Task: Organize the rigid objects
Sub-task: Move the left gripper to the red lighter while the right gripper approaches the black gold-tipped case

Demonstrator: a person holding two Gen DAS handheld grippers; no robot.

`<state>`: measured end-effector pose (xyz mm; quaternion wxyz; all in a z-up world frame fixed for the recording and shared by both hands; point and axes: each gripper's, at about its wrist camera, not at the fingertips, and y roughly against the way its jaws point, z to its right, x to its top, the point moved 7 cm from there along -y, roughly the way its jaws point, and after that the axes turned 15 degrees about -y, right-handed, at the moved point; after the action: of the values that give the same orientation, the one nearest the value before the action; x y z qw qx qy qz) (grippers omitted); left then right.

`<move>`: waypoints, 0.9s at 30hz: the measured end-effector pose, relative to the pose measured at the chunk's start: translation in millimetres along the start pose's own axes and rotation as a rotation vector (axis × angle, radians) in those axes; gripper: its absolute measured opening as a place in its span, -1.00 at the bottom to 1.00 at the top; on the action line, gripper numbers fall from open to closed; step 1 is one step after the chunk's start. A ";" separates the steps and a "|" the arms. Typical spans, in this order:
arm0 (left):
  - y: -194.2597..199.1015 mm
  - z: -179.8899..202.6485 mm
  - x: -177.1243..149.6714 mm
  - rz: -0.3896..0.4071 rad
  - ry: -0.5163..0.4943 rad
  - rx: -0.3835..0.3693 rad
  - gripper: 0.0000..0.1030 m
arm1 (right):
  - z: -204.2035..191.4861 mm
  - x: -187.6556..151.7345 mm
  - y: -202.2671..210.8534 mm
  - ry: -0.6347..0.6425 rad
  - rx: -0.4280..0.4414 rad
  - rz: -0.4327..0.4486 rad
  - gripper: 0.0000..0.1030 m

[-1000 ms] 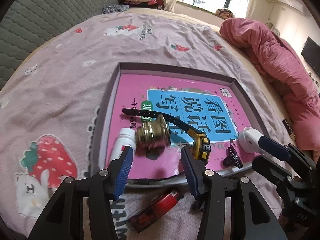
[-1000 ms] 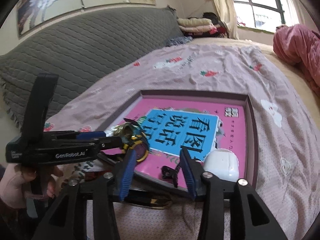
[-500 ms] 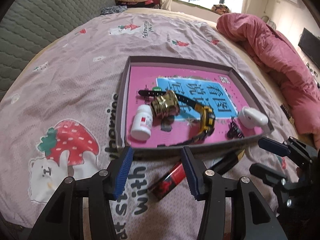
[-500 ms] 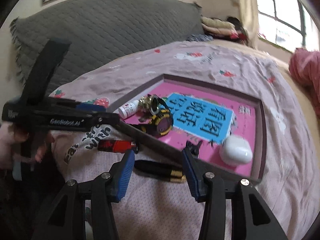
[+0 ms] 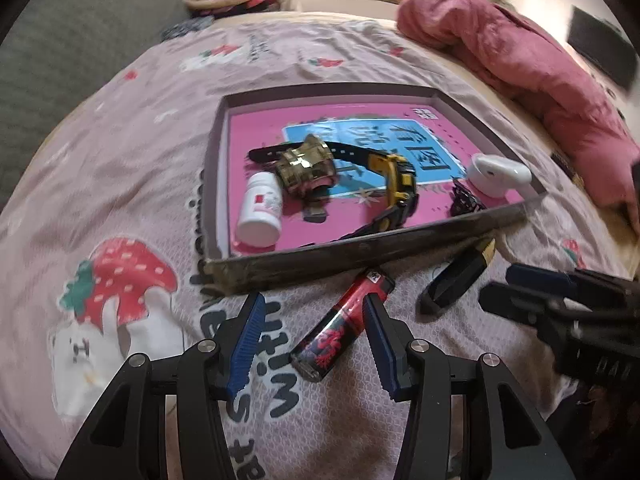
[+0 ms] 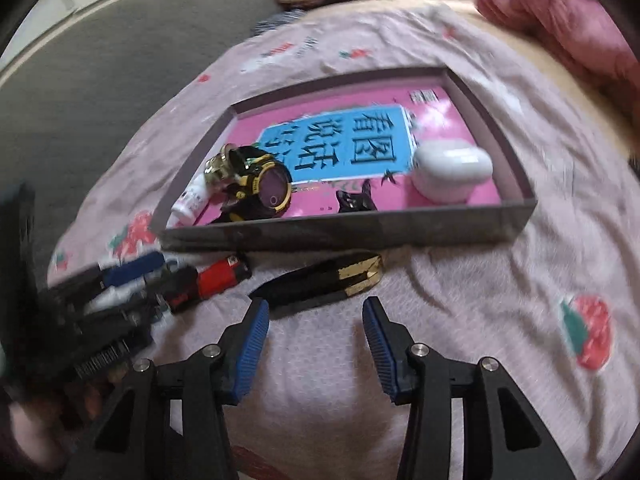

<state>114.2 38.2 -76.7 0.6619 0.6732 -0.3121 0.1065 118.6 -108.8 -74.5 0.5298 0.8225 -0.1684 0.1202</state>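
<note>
Fingers of left gripper spread, pinching nothing, straddling lower end of red lighter lying on bedsheet just outside tray. Right gripper likewise spread and empty, aimed at black-and-gold folding knife on sheet, close against tray's near wall. Lighter probably light, stiff, smooth plastic; best pinched across narrow sides mid-body, pads square to stop it swivelling. Knife likely heavier, rigid, glossy; take across handle near middle. Soft bedding likely to sink under downward pressure. Beyond, grey shallow tray holding white pill bottle, gold cap-like piece, black-yellow watch, black hair clip, white earbud case. Farthest, pink quilt.
</note>
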 end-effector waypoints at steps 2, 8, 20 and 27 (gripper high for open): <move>-1.7 2.5 1.0 0.001 -0.027 0.001 0.01 | -0.7 1.6 0.0 -0.056 0.001 -0.005 -0.06; -7.7 7.3 1.6 0.009 -0.078 -0.040 0.01 | 0.8 8.0 -8.2 -0.243 -0.049 -0.020 -0.06; -16.9 5.1 -1.0 0.017 -0.106 -0.086 0.07 | 3.5 12.4 -35.2 -0.444 -0.181 -0.040 -0.02; -22.1 9.4 -2.3 0.012 -0.123 -0.132 0.07 | 4.9 12.1 -45.3 -0.454 -0.245 -0.043 -0.02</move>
<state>122.2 28.3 -97.1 0.6836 0.6317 -0.3625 0.0480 148.1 -97.8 -109.6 0.5765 0.7615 -0.2786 -0.1002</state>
